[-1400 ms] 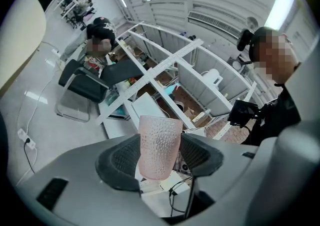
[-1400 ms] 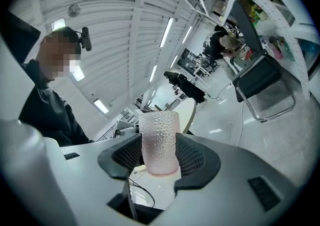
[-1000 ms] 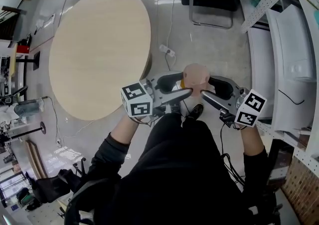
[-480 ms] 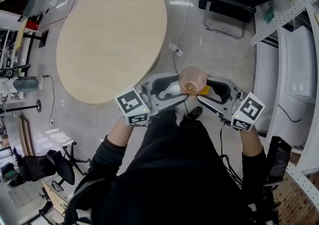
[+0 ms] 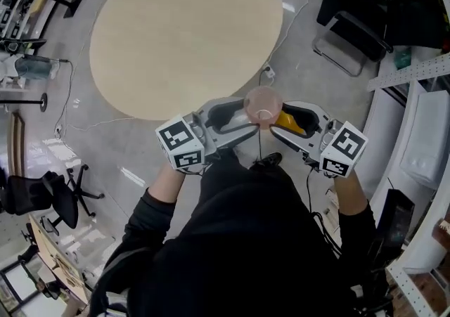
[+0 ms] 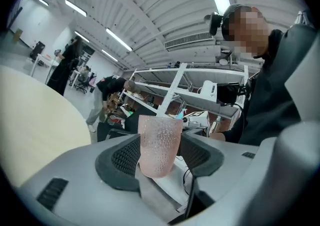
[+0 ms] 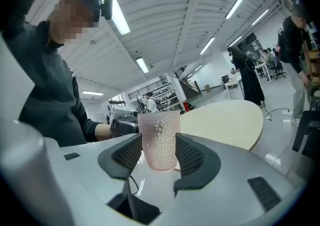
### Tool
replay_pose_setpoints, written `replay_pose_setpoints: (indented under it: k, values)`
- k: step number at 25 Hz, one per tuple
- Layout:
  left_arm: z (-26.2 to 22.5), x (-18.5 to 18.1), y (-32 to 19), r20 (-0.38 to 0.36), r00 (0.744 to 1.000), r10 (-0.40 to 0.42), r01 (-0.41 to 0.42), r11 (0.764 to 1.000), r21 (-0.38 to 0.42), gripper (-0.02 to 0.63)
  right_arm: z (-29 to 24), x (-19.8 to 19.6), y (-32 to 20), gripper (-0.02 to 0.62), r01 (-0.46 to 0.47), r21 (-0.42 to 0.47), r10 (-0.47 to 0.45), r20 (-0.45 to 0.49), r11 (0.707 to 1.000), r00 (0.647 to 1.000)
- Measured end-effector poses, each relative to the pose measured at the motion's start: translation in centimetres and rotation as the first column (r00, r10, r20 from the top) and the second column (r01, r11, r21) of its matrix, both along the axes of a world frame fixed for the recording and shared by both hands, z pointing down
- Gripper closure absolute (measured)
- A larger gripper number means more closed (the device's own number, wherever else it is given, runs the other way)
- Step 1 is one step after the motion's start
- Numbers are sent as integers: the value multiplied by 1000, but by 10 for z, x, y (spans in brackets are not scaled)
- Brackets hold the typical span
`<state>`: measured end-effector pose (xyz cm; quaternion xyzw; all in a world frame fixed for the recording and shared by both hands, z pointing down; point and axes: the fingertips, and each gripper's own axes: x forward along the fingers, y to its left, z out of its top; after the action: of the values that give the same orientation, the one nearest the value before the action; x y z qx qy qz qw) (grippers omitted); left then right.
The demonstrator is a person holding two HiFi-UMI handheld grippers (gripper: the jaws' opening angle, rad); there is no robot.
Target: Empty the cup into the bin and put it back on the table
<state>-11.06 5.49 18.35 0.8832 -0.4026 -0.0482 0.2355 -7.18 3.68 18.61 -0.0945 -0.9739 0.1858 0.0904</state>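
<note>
2 tools share the load: the left hand-held gripper and the right hand-held gripper each pinch the pink cup from opposite sides. Over the last second the pair has swung toward the round surface. The cup now rides upright, just short of its near edge. It looks empty, so only the set-down seems left.

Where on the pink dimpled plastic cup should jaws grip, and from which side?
Likely the mid wall, coming in level from opposite sides. The pink dimpled plastic cup stands upright and tapers toward its base; the left gripper and right gripper clamp it there.
</note>
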Motion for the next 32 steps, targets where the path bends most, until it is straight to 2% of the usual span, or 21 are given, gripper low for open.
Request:
replay_pose_setpoints:
  k: [7,12,16,21,26,32]
  values:
    - [13,-97,24,3,998,-70,70,998,2,341,13,-99,22,377,105,16,-103,-66,994,992]
    - [20,-161,40,66,994,-87,85,996,30,341,22,-166,38,377,163,47,-158,-97,986,983]
    - [28,-207,57,90,990,-111,107,993,46,341,31,-213,54,377,196,68,-189,-99,978,977]
    - [38,-266,89,125,981,-149,146,989,36,341,43,-274,85,377,264,98,-247,-160,959,956]
    - [60,-309,102,202,961,-190,189,982,28,341,66,-322,98,377,335,159,-291,-249,929,924]
    - [96,-329,99,332,919,-212,231,973,-19,339,100,-346,95,377,426,252,-332,-340,869,880]
